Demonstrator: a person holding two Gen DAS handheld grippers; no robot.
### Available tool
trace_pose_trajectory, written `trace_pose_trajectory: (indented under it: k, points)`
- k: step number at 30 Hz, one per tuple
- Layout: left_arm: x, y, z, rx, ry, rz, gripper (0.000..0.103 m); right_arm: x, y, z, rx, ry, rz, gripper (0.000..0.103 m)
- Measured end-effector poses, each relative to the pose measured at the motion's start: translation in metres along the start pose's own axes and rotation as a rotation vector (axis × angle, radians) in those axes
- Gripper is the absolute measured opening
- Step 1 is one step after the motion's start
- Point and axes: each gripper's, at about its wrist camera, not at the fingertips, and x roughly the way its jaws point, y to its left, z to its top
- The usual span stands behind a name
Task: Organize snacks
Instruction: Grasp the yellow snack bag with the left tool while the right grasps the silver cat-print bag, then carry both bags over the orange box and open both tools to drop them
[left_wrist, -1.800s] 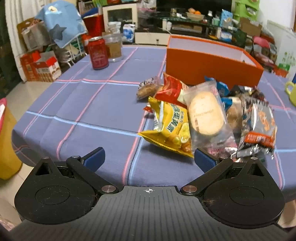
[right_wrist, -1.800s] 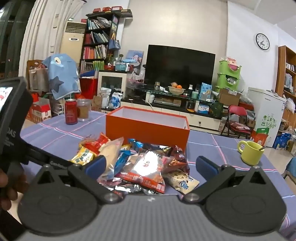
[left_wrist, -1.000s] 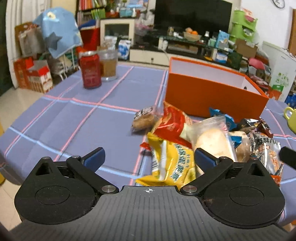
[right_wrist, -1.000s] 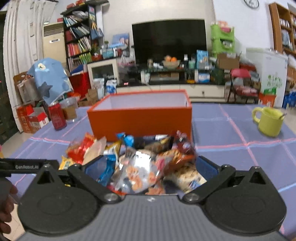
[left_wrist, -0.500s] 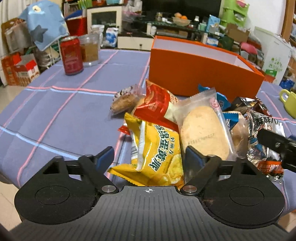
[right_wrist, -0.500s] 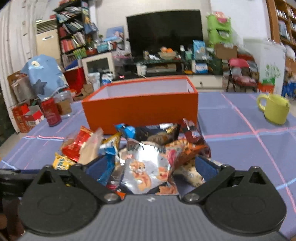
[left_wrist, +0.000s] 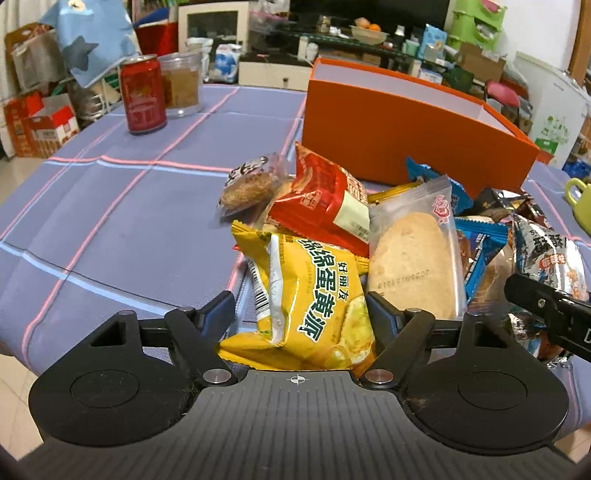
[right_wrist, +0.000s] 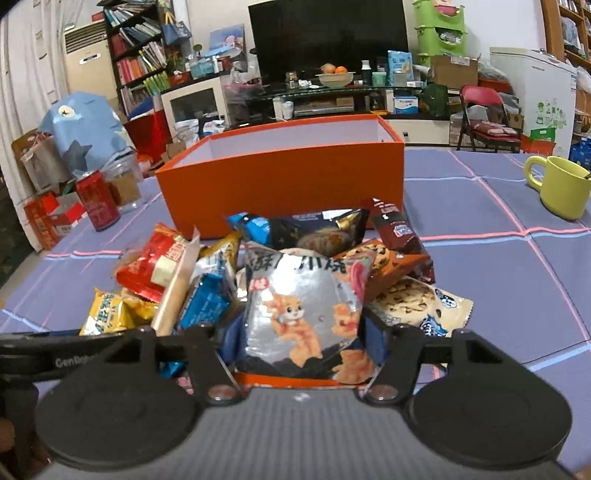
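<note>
On the worktop (left_wrist: 110, 206), covered in a blue-violet cloth with pink and pale stripes, a heap of wrapped snacks lies just in front of an open orange box (left_wrist: 399, 122). The left tool (left_wrist: 299, 314) has just been closing, and its blue pads now pinch a yellow packet (left_wrist: 314, 295) with green Chinese lettering and a barcode on its seam (the bag bulges between the pads). Beside it lie a clear wrapper holding a pale round cake (left_wrist: 413, 258), a red packet (left_wrist: 325, 203) and a small brown pastry in clear film (left_wrist: 251, 184). The right tool (right_wrist: 301, 332) has likewise been closing; its pads press the sides of a crinkled silver packet (right_wrist: 306, 302) printed with orange cartoon cats. Behind that sit a chocolate-chip cookie pack (right_wrist: 402, 295) and a dark brown sachet (right_wrist: 395, 229). A red can (left_wrist: 142, 94) stands far left, a yellow-green mug (right_wrist: 561, 184) far right.
</note>
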Motion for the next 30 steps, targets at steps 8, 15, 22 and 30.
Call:
trace_pose_trajectory:
  k: [8,15,22,30]
  points:
    - [-0.002,-0.002,-0.002,0.038,-0.015,0.013,0.029,0.000,0.004,0.002,-0.035,0.021,-0.013,0.058]
    - [-0.012,0.002,0.004,0.051,-0.024,0.008,0.011,-0.012,0.007,0.003,-0.071,-0.030,-0.007,0.057]
    - [-0.040,0.012,0.011,0.047,-0.106,0.021,0.011,-0.026,0.010,0.007,-0.112,-0.083,-0.008,0.057]
    - [-0.069,0.003,0.023,0.062,-0.180,-0.032,0.010,-0.036,0.016,0.011,-0.151,-0.126,0.002,0.057]
